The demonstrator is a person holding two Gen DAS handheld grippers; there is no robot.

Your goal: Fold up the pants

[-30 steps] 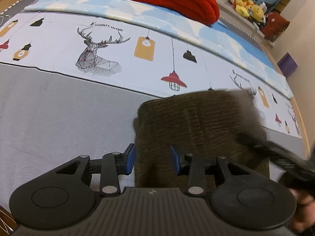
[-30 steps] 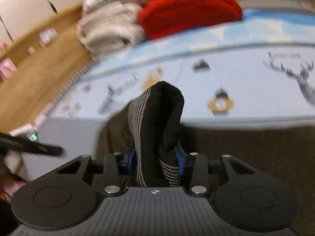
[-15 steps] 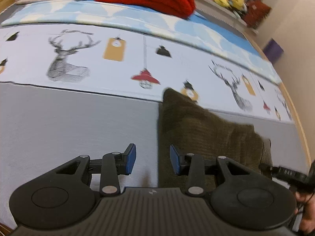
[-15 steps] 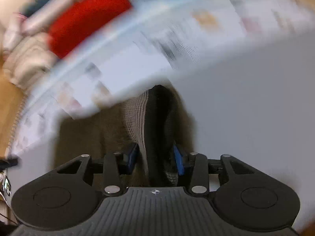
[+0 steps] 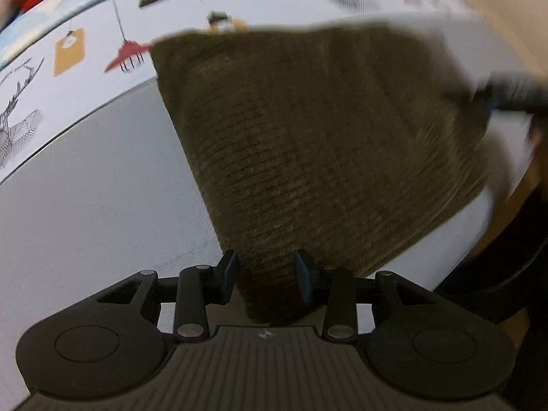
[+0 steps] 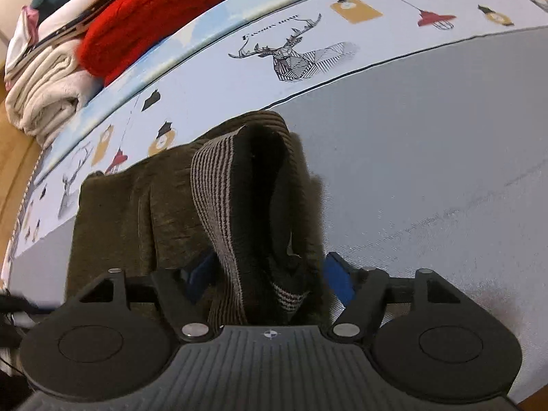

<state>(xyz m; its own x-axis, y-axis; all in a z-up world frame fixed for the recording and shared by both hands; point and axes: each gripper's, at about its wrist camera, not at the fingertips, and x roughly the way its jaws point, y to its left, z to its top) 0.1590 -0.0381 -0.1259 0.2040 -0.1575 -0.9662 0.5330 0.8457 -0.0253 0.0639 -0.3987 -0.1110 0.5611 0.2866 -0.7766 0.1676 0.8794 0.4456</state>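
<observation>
1. Two grippers point steeply down at the grey bedsheet [image 6: 428,144]. The left gripper [image 5: 266,275] straddles a corner of the olive-brown ribbed corduroy pants [image 5: 325,144]; whether its blue pads grip the fabric I cannot tell.
2. The right gripper [image 6: 270,277] has just been opening; the striped black waistband [image 6: 239,198] stands loose between its spread fingers.
3. Earlier those fingers pinched it; the pants now fill the left view's centre.
</observation>
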